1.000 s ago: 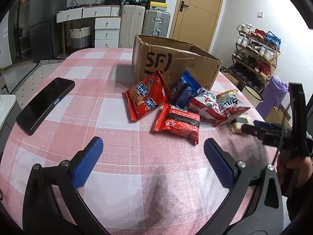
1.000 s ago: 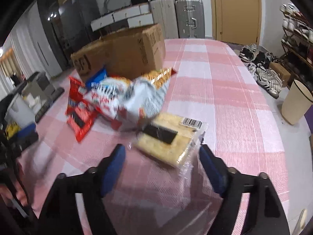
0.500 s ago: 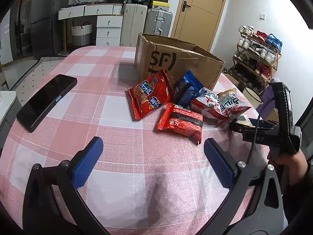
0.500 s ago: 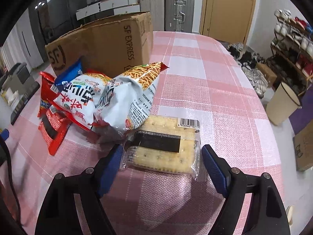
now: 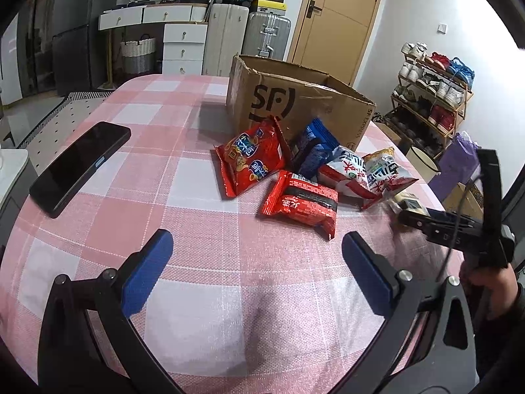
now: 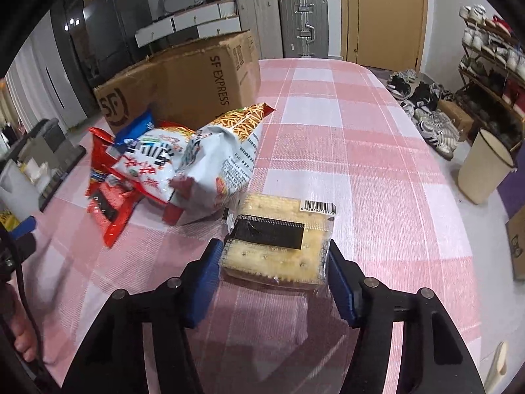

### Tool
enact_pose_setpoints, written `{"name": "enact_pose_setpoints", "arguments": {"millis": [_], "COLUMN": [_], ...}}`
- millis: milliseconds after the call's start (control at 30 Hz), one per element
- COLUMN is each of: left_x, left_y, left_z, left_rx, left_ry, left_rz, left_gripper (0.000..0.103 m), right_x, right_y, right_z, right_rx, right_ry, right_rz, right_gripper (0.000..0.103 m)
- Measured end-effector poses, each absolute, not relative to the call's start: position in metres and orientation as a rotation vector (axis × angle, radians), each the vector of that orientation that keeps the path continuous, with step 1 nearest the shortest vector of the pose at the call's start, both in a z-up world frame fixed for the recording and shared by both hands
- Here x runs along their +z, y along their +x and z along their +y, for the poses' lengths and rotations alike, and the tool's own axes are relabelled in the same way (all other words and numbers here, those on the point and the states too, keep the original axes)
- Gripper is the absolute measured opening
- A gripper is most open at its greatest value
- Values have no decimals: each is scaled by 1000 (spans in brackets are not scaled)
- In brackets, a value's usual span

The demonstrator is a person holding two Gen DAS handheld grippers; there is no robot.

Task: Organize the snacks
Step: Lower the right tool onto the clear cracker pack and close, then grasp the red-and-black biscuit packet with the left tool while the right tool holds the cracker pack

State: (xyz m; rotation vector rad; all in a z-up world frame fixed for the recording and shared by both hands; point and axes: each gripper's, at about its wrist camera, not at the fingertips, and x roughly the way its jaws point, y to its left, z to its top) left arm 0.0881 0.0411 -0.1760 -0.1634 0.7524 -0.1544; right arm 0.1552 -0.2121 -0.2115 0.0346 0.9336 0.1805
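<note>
On the cardboard box (image 6: pixel 183 78), "SF EXPRESS" is printed on the long side and the "SF" logo on the short end. A barcode sticker is seen on the cracker pack (image 6: pixel 279 239), at its 1 o'clock corner; the digits are too small to be read. Chinese writing is carried by the white noodle bag (image 6: pixel 147 167) & the red pack (image 5: pixel 303 202).

The cracker pack is lying on the pink checked tablecloth (image 6: pixel 377 164), between the blue pads of the right gripper (image 6: pixel 274 279). The jaws are closing, pads already pressed on the wrapper sides. The box stands at 11 o'clock from the pack.

The left gripper (image 5: pixel 256 271) is spread wide over bare cloth, nothing between; the snacks lie at its 12 to 1 o'clock.
</note>
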Motion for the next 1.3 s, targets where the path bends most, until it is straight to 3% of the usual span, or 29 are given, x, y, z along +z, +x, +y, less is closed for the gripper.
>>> {"name": "enact_pose_setpoints", "arguments": {"millis": [700,1300], "left_x": [-172,-201], "left_y": [137,198], "left_z": [2,-33], "left_rx": [-188,-154], "left_ry": [-113,-76], "left_rz": [858,956], "left_gripper": [103,100], "right_x": [-155,-118], "right_y": [97,79], "right_z": [-219,-224], "right_rx": [305,369], "right_ry": [140,164], "right_rz": [780,684], "right_gripper": [61,61]}}
